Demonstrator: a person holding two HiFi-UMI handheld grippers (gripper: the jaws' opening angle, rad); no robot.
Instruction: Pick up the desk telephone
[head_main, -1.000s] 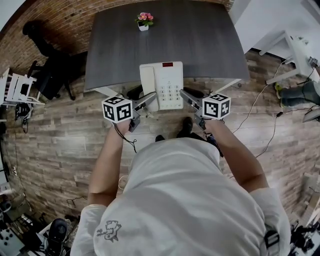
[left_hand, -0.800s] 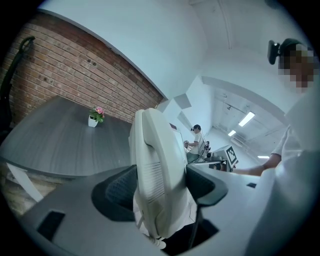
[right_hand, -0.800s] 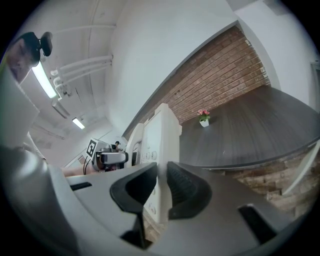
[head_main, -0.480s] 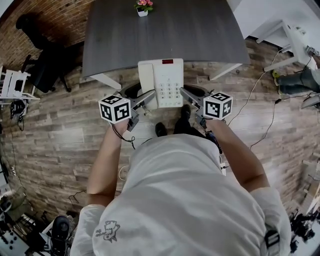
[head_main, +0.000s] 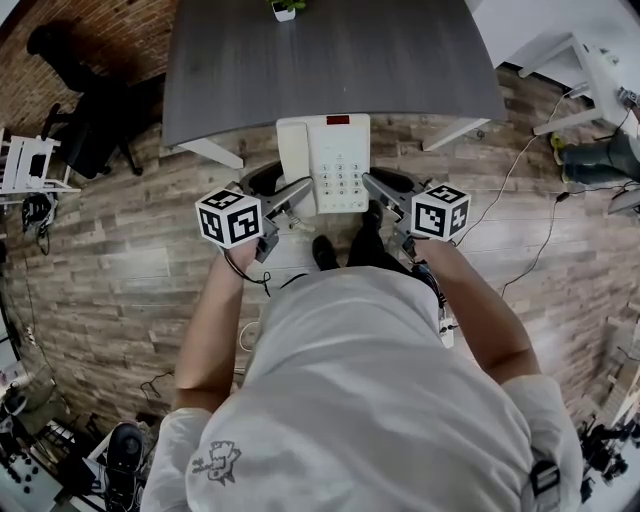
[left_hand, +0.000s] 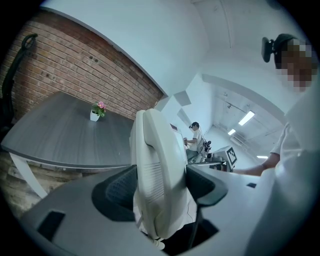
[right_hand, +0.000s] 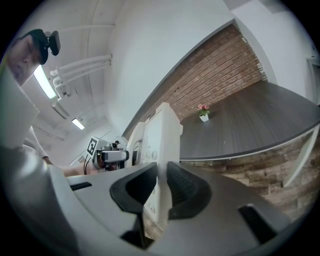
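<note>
Left tool is clenching the telephone on its handset side, jaws standing wide, pads pressing on both faces. Right tool is gripping the thin right edge of the base, jaws narrow.

I am carrying the telephone between the two tools, one on each long side. Its long axis is running away from me toward the desk's near edge, with both hands equally near it. It is hanging clear of the desk, just short of that near edge, over the wood-plank floor.

I am judging the lift done. The risk now is uneven grips letting it twist.

A small flower pot is sitting toward the desk's far edge. A brick wall is standing behind, and a black chair is off the left corner.
</note>
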